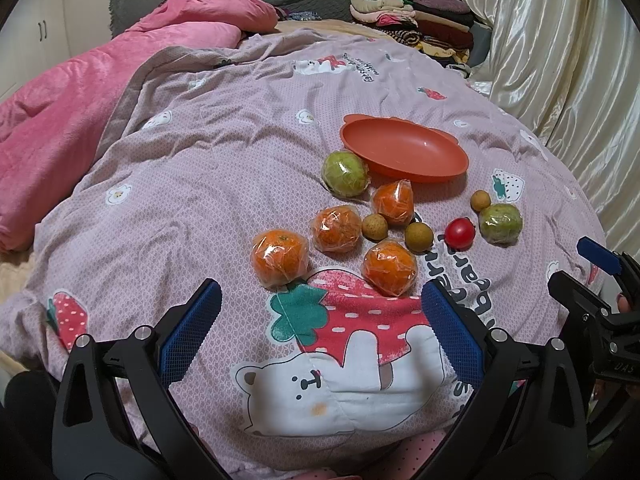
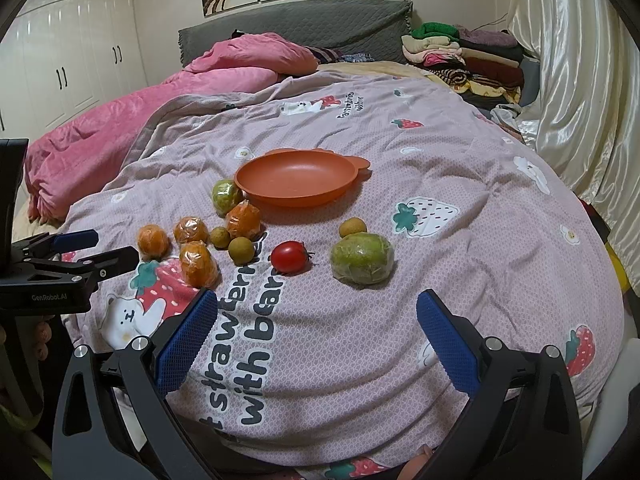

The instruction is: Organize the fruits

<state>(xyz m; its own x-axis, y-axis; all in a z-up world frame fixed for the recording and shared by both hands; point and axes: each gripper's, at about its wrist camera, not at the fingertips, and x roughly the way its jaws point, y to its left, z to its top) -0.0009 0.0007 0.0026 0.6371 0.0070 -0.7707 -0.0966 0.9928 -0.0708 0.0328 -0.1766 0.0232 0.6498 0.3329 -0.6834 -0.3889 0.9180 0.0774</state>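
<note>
An empty orange plate (image 1: 404,148) (image 2: 296,178) lies on the lilac quilt. Near it lie several plastic-wrapped oranges (image 1: 280,256) (image 2: 198,262), two wrapped green fruits (image 1: 345,174) (image 2: 362,258), three small brown longans (image 1: 418,236) (image 2: 241,249) and a red cherry tomato (image 1: 460,233) (image 2: 289,257). My left gripper (image 1: 322,298) (image 2: 98,246) is open and empty, just short of the nearest oranges. My right gripper (image 2: 318,306) (image 1: 576,264) is open and empty, just short of the tomato and the near green fruit.
A pink duvet (image 1: 80,100) is bunched at the left. Folded clothes (image 1: 420,20) are stacked at the far right by a cream satin curtain (image 2: 580,80). White wardrobes (image 2: 68,60) stand at the left.
</note>
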